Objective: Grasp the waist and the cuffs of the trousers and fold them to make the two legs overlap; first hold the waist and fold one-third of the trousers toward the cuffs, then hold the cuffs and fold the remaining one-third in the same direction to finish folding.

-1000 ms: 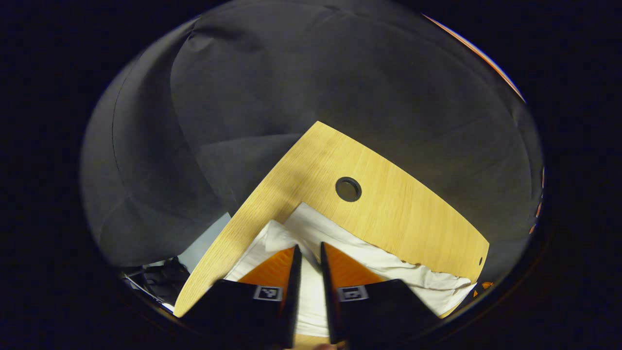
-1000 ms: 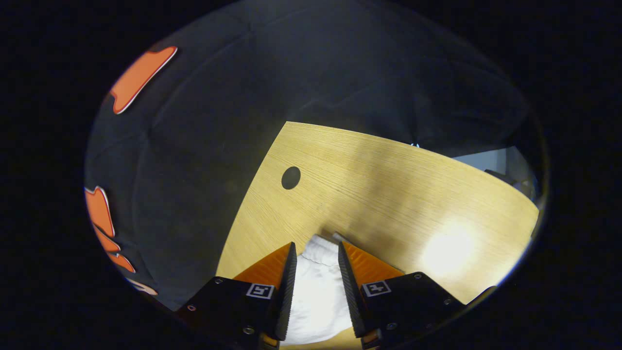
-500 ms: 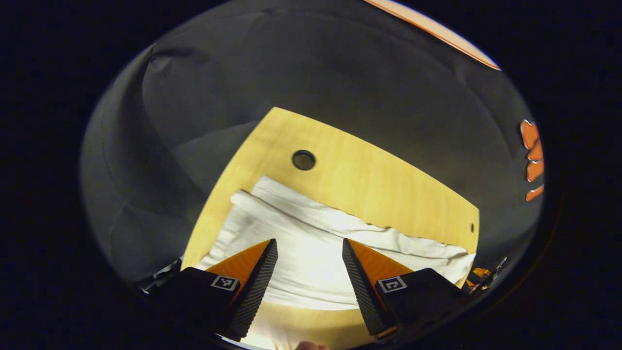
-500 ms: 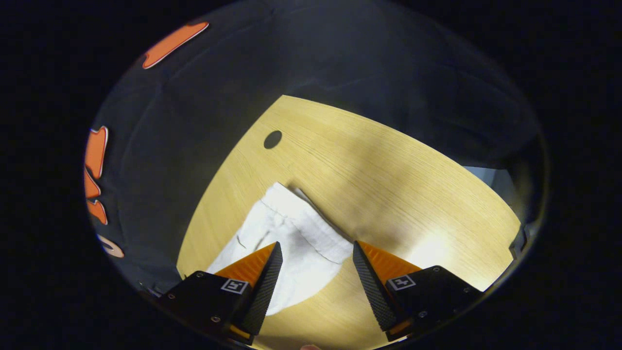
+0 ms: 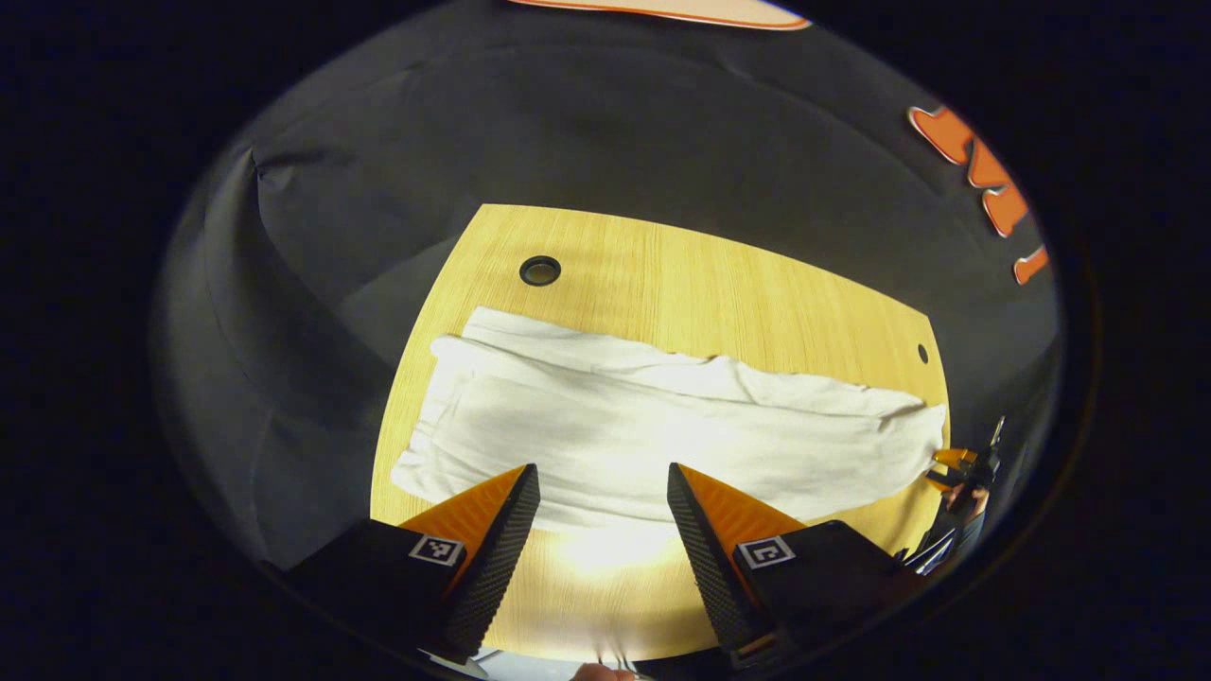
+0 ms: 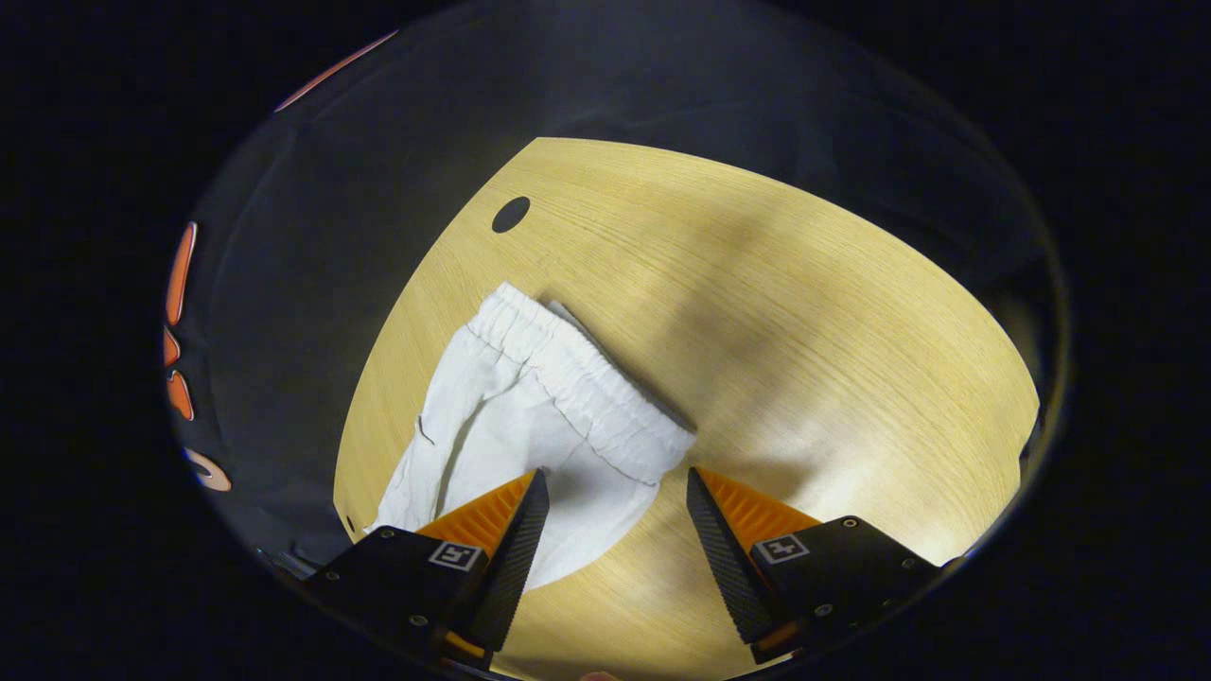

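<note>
Left tongs (image 5: 596, 473) wide apart — empty, right tongs (image 6: 615, 478) wide too, above white trousers (image 5: 662, 435).

left hand-held gripper (image 5: 598, 482) fingers spread, right hand-held gripper (image 6: 615, 487) fingers spread

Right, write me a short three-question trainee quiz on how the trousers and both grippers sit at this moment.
1. True or false: the left gripper is shut on the trousers.
2. The elastic waistband lies in front of which gripper? A) left B) right
3. Fill in: the trousers lie flat on the wooden ____.

Key:
1. False. Its jaws stand open and hold nothing.
2. B. It lies just ahead of the open right gripper.
3. Table.
</note>
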`<state>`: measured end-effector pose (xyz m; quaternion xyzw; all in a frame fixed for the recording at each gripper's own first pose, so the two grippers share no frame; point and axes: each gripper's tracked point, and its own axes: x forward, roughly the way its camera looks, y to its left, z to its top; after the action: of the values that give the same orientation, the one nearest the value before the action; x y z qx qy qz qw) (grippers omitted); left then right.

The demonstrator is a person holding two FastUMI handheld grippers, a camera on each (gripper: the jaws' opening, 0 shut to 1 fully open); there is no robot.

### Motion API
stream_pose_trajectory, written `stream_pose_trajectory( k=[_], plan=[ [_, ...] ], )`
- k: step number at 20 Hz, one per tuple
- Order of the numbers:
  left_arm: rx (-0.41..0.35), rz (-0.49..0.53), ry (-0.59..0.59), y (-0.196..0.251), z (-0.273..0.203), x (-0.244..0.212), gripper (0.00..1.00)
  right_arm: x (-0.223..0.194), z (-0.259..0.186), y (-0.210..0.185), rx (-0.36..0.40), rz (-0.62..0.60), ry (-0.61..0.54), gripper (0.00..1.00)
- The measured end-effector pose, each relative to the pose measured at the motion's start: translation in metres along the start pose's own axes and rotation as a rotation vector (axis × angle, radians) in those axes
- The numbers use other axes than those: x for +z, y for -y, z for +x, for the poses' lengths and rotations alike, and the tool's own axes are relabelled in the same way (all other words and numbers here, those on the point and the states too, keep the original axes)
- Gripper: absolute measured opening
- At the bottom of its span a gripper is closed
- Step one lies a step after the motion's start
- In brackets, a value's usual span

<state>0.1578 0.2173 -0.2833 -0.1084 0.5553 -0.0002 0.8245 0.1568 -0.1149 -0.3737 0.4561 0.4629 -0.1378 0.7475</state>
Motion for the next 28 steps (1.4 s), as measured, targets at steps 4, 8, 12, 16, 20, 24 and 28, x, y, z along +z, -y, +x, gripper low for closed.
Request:
stream_pose_trajectory(
  k=[4, 8, 12, 16, 20, 24, 28],
  plan=[
    [0.043, 0.038, 0.050, 0.012, -0.015, -0.023, 0.90, 0.001, 0.008, 0.004, -0.024, 0.039, 0.026, 0.85],
    [0.031, 0.015, 0.096, 0.035, -0.023, -0.050, 0.91, 0.005, 0.008, 0.016, -0.021, 0.106, 0.059, 0.73],
    [0.003, -0.061, 0.167, 0.045, -0.021, -0.070, 0.93, 0.009, 0.015, 0.011, 0.083, 0.261, 0.094, 0.23],
    [0.001, -0.106, 0.223, 0.054, -0.031, -0.089, 0.94, 0.011, 0.013, 0.004, 0.138, 0.266, 0.156, 0.04],
    [0.001, -0.108, 0.198, 0.040, -0.026, -0.111, 0.94, 0.020, -0.026, -0.018, 0.168, 0.215, 0.275, 0.02],
    [-0.049, -0.122, 0.168, 0.024, -0.016, -0.120, 0.91, 0.020, -0.058, -0.047, 0.158, 0.122, 0.374, 0.03],
    [-0.043, -0.047, 0.156, -0.001, -0.008, -0.122, 0.94, 0.013, -0.094, -0.091, 0.150, 0.002, 0.459, 0.03]
  ],
)
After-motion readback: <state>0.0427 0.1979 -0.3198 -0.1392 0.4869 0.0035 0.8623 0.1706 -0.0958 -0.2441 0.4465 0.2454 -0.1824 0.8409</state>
